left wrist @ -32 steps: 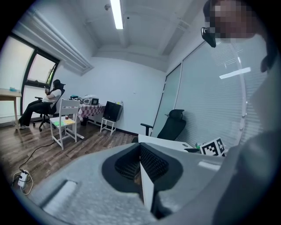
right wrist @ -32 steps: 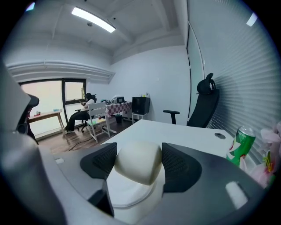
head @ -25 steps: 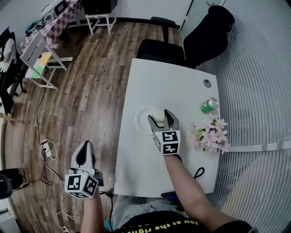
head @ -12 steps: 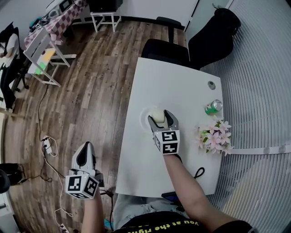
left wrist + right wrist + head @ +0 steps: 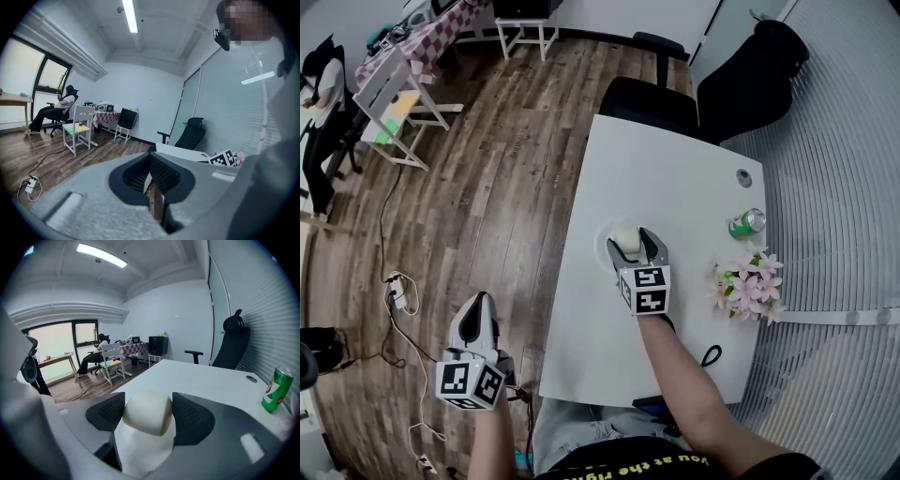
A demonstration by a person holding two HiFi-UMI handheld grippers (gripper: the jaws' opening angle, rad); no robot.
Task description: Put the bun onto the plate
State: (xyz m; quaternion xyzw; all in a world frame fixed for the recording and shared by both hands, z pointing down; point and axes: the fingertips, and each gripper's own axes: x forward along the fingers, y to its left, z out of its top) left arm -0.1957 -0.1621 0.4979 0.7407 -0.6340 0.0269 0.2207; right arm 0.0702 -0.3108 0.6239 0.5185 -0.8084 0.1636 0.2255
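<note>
A pale round bun (image 5: 625, 239) sits between the pads of my right gripper (image 5: 636, 246), which is shut on it. The bun hangs just over a white paper plate (image 5: 604, 234) on the white table (image 5: 675, 169). In the right gripper view the bun (image 5: 147, 411) fills the gap between both black pads, with the plate (image 5: 143, 453) right below it. My left gripper (image 5: 475, 321) is off the table to the left, over the wooden floor. Its jaws (image 5: 150, 176) look shut with nothing in them.
A green can (image 5: 748, 224) and a bunch of pink flowers (image 5: 748, 286) stand near the table's right edge. A round grommet (image 5: 742, 175) lies further back. A black office chair (image 5: 652, 98) stands at the table's far end. Cables and a power strip (image 5: 394, 295) lie on the floor.
My right gripper has sunk a little toward the plate with the bun still in it. The left gripper has stayed where it was.
</note>
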